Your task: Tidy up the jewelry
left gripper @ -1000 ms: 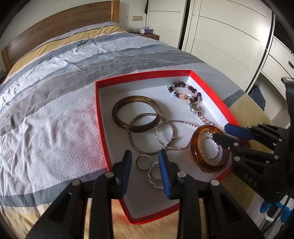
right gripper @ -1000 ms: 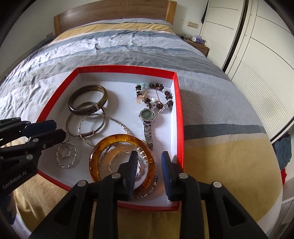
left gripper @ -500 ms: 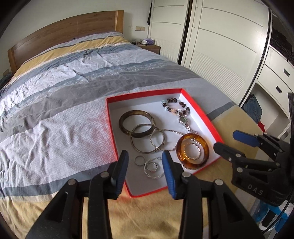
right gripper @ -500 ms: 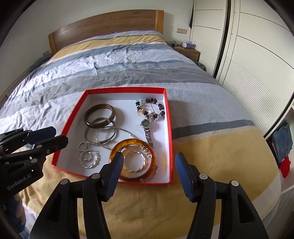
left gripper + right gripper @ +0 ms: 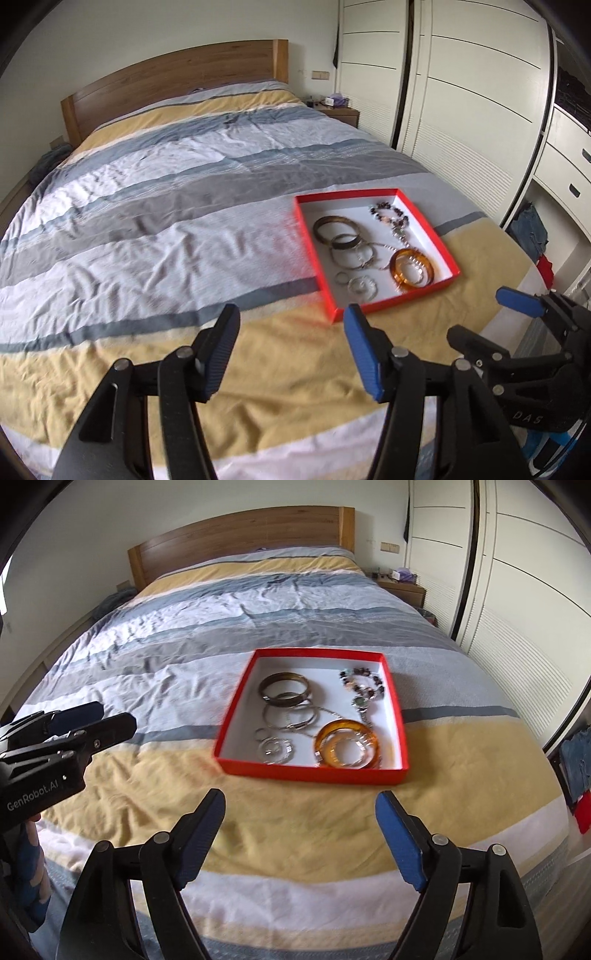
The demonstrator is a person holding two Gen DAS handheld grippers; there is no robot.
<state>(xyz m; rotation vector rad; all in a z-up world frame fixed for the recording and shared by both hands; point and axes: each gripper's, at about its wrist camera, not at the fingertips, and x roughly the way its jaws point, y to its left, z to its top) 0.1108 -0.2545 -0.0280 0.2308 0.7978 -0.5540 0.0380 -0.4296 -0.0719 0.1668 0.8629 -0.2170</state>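
A shallow red box (image 5: 325, 291) (image 5: 306, 770) with a white floor lies on the striped bedspread. In it are an amber bangle (image 5: 410, 266) (image 5: 347, 743), a dark bangle (image 5: 334, 228) (image 5: 282, 688), thin silver bangles (image 5: 290, 716), small silver rings (image 5: 275, 749), a beaded bracelet (image 5: 364, 677) and a watch (image 5: 360, 703). My left gripper (image 5: 290, 349) hangs above the yellow stripe short of the box, jaws opening with nothing between them. My right gripper (image 5: 299, 836) is likewise back from the box, jaws opening and empty.
The bed (image 5: 221, 627) has a wooden headboard (image 5: 240, 539) at the far end. White wardrobe doors (image 5: 461, 110) run along the right, with a bedside table (image 5: 402, 587) in the corner. Clothes (image 5: 532, 229) lie on the floor to the right.
Both grippers have pulled back and up from the box, which now looks smaller and farther. Both sets of jaws have spread wider. The jewellery lies as before.
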